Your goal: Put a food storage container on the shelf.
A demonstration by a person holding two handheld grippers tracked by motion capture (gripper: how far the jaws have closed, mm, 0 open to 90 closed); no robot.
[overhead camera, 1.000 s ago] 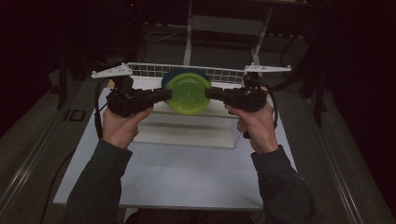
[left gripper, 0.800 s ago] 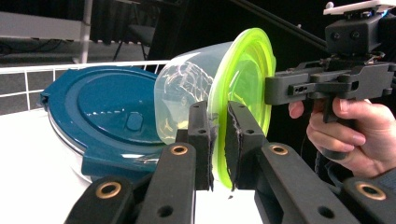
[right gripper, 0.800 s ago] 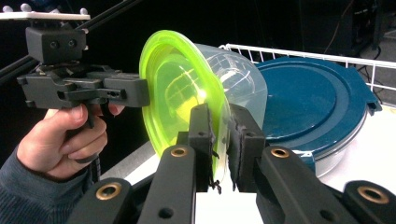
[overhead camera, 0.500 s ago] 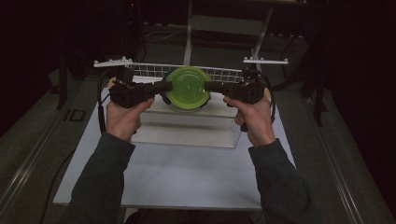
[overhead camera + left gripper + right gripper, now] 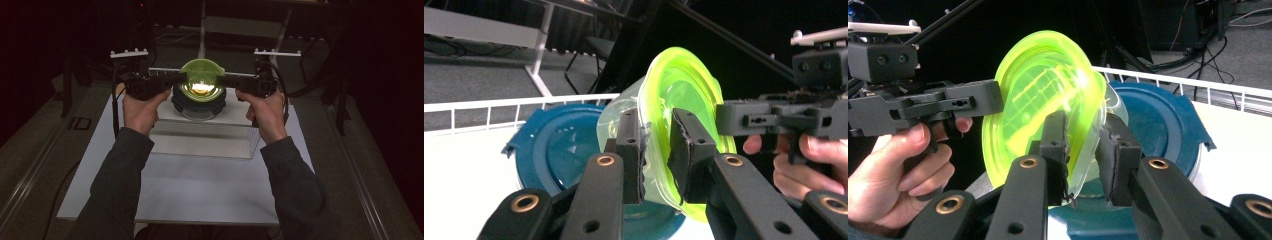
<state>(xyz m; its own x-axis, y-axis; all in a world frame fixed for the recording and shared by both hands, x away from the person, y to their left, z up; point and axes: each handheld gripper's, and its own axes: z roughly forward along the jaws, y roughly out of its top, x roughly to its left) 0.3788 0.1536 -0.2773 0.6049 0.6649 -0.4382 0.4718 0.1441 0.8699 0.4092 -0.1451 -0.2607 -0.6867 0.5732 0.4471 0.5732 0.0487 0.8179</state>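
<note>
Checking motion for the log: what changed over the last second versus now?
The green-lidded clear container, clamped at opposite rims by the left gripper and right gripper, has been carried farther from the person and tipped up on edge, lid facing the person. Both grips stayed clamped. The blue-lidded container stayed on the white rack.
</note>
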